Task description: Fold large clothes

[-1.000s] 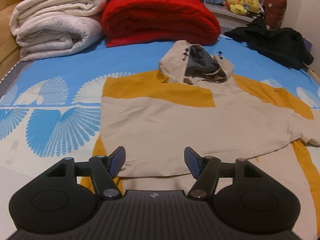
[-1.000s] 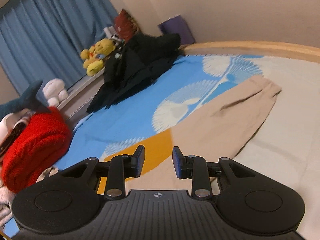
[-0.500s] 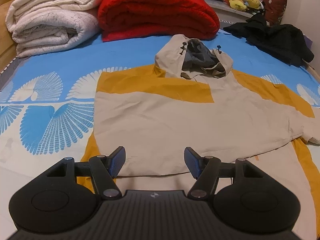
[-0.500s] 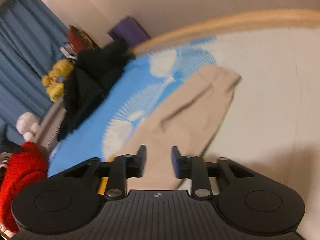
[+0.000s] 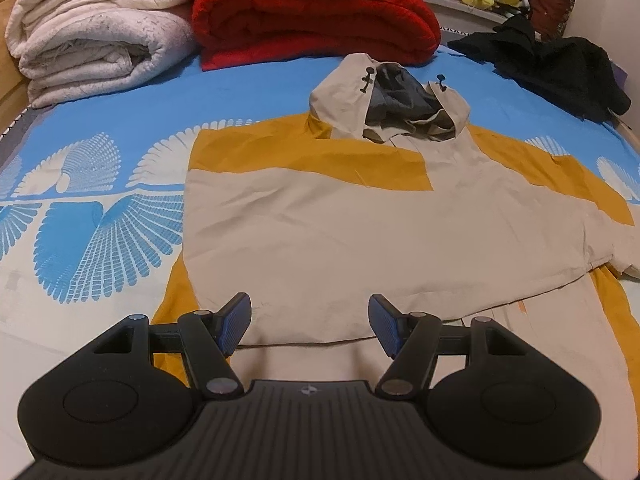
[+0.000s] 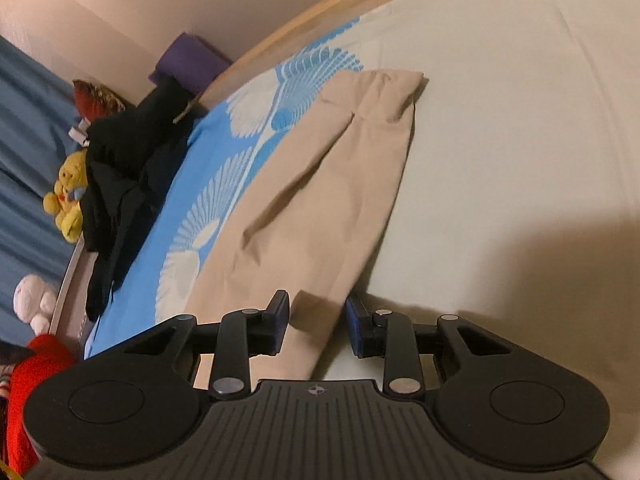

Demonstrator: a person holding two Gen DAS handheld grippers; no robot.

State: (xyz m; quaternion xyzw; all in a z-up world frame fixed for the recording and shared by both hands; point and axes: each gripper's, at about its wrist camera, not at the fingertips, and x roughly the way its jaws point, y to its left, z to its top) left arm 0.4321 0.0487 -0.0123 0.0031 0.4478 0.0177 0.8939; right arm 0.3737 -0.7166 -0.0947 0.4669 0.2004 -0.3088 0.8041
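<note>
A beige and mustard hooded jacket [image 5: 340, 224] lies flat on the bed, hood [image 5: 392, 100] toward the far end, its left side folded over the body. My left gripper [image 5: 310, 320] hovers open above the folded edge near the hem, nothing between its fingers. In the right wrist view the jacket's beige sleeve [image 6: 320, 184] stretches away to its cuff [image 6: 384, 92]. My right gripper [image 6: 316, 318] is low over the sleeve's near part, jaws partly apart, straddling the sleeve's edge without pressing on it.
Folded white quilts [image 5: 100, 28] and a red blanket [image 5: 316, 12] are stacked at the head of the bed. A black garment [image 5: 560, 64] lies at the far right corner, also the black garment [image 6: 128, 168] beside plush toys [image 6: 68, 200]. A wooden bed edge [image 6: 320, 16] runs behind the sleeve.
The right gripper has rolled and dropped toward the sleeve, which now sits between its fingers. The left gripper has barely shifted, its view tipping slightly down the jacket.
</note>
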